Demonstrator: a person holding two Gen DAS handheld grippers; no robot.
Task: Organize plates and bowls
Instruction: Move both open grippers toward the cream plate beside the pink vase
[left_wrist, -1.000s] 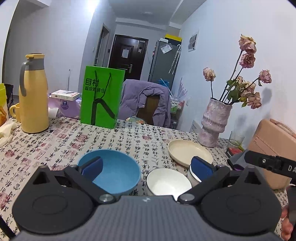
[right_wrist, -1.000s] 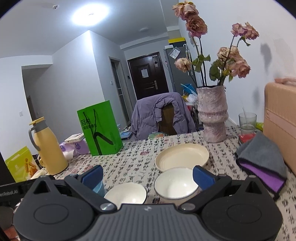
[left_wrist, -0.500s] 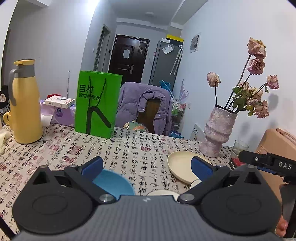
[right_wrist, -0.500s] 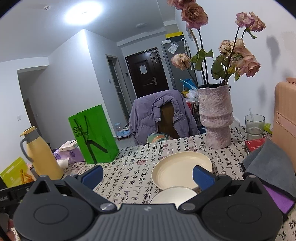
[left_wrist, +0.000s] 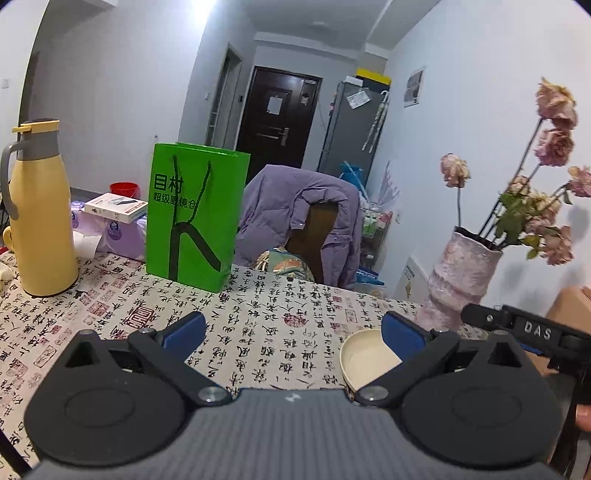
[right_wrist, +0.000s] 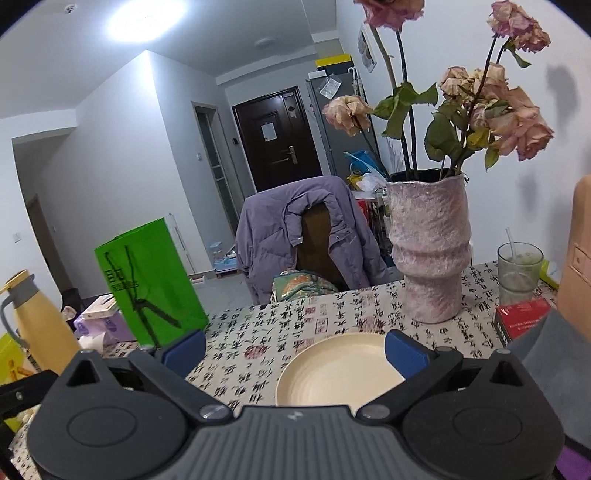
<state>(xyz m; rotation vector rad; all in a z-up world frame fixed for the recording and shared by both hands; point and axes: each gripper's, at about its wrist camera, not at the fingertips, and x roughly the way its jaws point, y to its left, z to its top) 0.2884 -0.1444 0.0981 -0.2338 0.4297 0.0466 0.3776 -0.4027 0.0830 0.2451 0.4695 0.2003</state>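
A cream plate (right_wrist: 340, 373) lies on the patterned tablecloth in front of the pink vase; it also shows in the left wrist view (left_wrist: 364, 360), partly behind a fingertip. My left gripper (left_wrist: 293, 332) is open and empty, raised above the table. My right gripper (right_wrist: 295, 349) is open and empty, just short of the plate. The blue bowl and the white bowls are hidden below both gripper bodies.
A pink vase (right_wrist: 430, 251) of dried roses stands behind the plate. A glass (right_wrist: 519, 271), a red box (right_wrist: 521, 319), a grey cloth (right_wrist: 543, 354) and a tan case sit at right. A green bag (left_wrist: 194, 216) and yellow thermos (left_wrist: 38, 210) stand at left. A chair with a purple jacket (left_wrist: 299, 221) is beyond the table.
Both grippers have tilted up and moved forward. The blue bowl and the white bowls have dropped out of sight below them. Both stay open.
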